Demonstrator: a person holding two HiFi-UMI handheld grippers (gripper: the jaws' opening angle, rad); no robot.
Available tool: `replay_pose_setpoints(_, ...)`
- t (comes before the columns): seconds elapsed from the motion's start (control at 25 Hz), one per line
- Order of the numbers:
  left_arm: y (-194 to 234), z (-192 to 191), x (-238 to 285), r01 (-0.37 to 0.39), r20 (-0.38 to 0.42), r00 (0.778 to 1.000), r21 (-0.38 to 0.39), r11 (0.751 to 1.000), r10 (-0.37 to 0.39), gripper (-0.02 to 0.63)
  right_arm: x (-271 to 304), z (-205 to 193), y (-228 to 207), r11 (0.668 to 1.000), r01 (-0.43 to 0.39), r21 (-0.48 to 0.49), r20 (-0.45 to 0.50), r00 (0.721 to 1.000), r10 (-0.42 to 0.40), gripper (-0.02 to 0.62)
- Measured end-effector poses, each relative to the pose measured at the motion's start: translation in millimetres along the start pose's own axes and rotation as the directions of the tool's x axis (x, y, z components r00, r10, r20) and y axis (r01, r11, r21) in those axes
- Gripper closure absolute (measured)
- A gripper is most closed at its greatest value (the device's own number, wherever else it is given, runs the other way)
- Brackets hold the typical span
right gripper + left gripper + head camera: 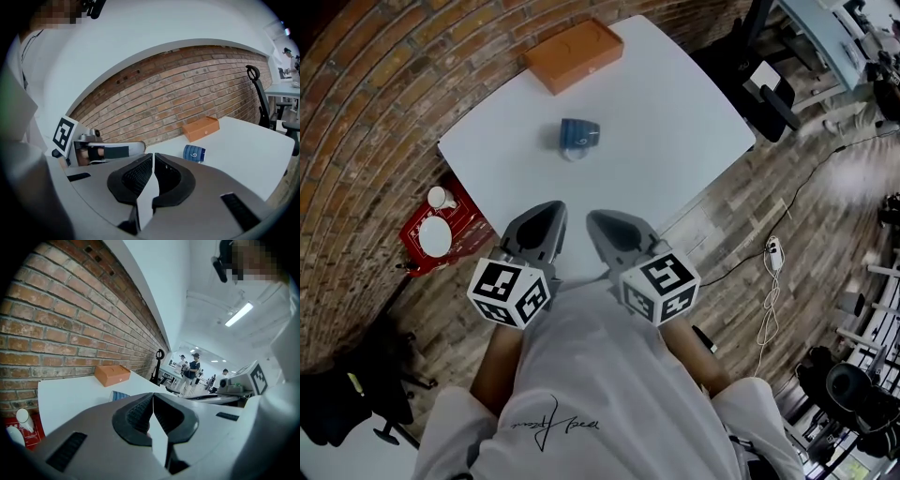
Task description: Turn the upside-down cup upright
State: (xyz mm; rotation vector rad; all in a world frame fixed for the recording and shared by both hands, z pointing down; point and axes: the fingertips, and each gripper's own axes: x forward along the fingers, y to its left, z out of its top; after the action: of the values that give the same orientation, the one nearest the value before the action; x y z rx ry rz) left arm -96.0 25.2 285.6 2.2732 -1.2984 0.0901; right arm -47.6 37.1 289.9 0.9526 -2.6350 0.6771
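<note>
While the blue cup sits mid-table, left gripper and right gripper hover near its front edge, both clenched tight on nothing.

cup ctr on table | box behind cup, far edge

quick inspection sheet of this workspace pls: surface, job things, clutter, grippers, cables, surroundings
surface: white table, mostly bare
job's things: blue cup near the table's middle, untouched; which way up is hard to tell
clutter: orange box at the far edge by the brick wall
grippers: left gripper and right gripper side by side over the near edge, both with jaws together, nothing between them
cables: white cable and black cable on the floor, right of the table
surroundings: red tray with white dishes on the left, black chair, people far off
</note>
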Motion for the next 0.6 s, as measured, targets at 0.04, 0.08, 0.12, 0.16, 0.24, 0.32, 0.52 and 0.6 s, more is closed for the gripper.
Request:
replay_pose_setpoints(0.04,2.2,-0.5,4.4,-0.002,-0.006,1.0,-0.002,1.0,0.002,0.597,2.3,0.4,-3.7,1.0,-0.002,0.004,-0.003,1.0,0.002,0.574)
replay_pose_setpoints(0.08,4.5,-1.0,8.8,-0.005,-0.013,1.0,-0.002,1.0,0.005,0.595,4.5,1.0,-7.4,1.0,-0.004,0.009,-0.006,1.0,0.004,0.574)
replay_pose_setpoints(0.12,6.8,-1.4,13.0,-0.009,-0.021,1.0,-0.001,1.0,0.009,0.597,6.6,1.5,-11.0,1.0,-0.007,0.014,-0.009,1.0,0.007,0.574)
replay_pose_setpoints(0.16,8.9,-1.6,17.0,-0.012,-0.029,1.0,0.0,1.0,0.012,0.595,8.4,1.7,-14.7,1.0,-0.009,0.019,-0.013,1.0,0.009,0.574)
replay_pose_setpoints(0.24,12.4,-1.6,24.1,-0.018,-0.041,0.999,0.0,1.0,0.018,0.595,12.1,1.0,-22.4,1.0,-0.011,0.028,-0.024,1.0,0.012,0.574)
replay_pose_setpoints(0.32,17.2,-1.2,30.0,-0.023,-0.048,0.999,-0.004,1.0,0.023,0.595,17.7,-0.1,-30.1,0.999,-0.012,0.035,-0.036,0.999,0.013,0.574)
replay_pose_setpoints(0.52,29.1,-8.0,41.0,-0.033,-0.084,0.996,-0.015,0.999,0.032,0.595,31.5,-4.3,-43.3,0.998,-0.017,0.053,-0.061,0.998,0.02,0.574)
replay_pose_setpoints(0.6,32.8,-9.7,47.3,-0.033,-0.097,0.995,-0.016,0.999,0.031,0.595,36.0,-3.8,-48.8,0.998,-0.016,0.053,-0.068,0.997,0.019,0.574)
